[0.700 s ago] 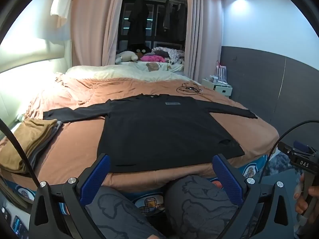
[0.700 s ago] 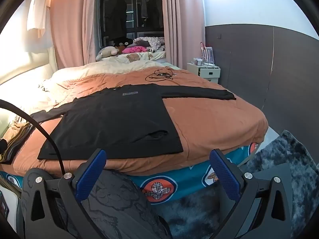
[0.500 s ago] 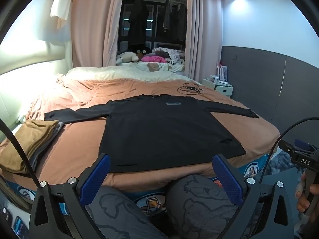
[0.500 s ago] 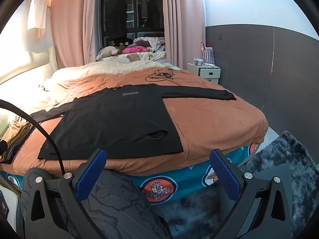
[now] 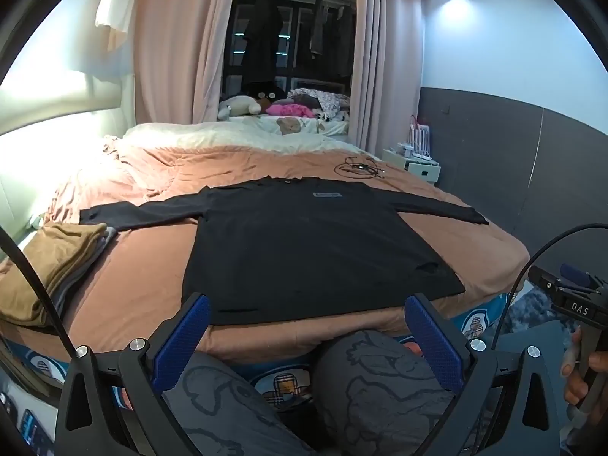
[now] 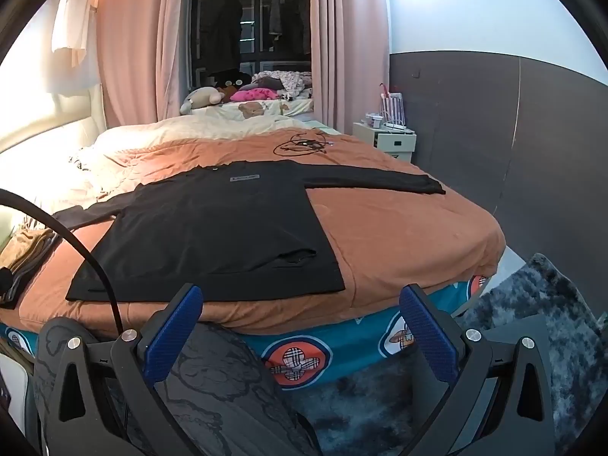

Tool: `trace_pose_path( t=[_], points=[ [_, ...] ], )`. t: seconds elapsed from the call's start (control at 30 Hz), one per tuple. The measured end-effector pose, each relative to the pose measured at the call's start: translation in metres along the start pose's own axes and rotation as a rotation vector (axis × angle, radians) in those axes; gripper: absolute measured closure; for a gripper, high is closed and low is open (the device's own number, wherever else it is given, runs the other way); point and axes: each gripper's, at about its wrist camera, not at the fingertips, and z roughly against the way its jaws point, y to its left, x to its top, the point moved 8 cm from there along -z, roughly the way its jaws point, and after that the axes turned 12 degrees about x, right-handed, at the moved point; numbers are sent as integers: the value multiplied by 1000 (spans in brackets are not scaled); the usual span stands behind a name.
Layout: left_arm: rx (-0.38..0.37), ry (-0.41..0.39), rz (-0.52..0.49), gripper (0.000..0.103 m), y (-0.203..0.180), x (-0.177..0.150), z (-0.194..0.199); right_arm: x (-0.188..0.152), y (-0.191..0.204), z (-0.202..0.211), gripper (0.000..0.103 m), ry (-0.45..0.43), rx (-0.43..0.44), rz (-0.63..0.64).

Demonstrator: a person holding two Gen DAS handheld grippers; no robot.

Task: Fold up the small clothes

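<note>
one bed [image 5: 152,266] with an orange cover fills the room, and one black long-sleeved shirt [image 5: 311,250] lies flat across it, hem at the near edge, both sleeves spread toward the left and right edges. one pile of folded clothes [image 5: 49,266] sits at the near left corner. one coiled cable [image 6: 300,144] lies near the far edge. left gripper [image 5: 307,334] and right gripper [image 6: 300,323] both hang off the near edge, fingers spread wide, holding nothing.
</note>
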Motion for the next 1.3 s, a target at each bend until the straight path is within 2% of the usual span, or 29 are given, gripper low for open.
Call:
trace_pose_path(
  t=[1.3],
  points=[
    [11,-13,-1,0,0,1,10,2,-12,7,0,-22,21,-38]
  ],
)
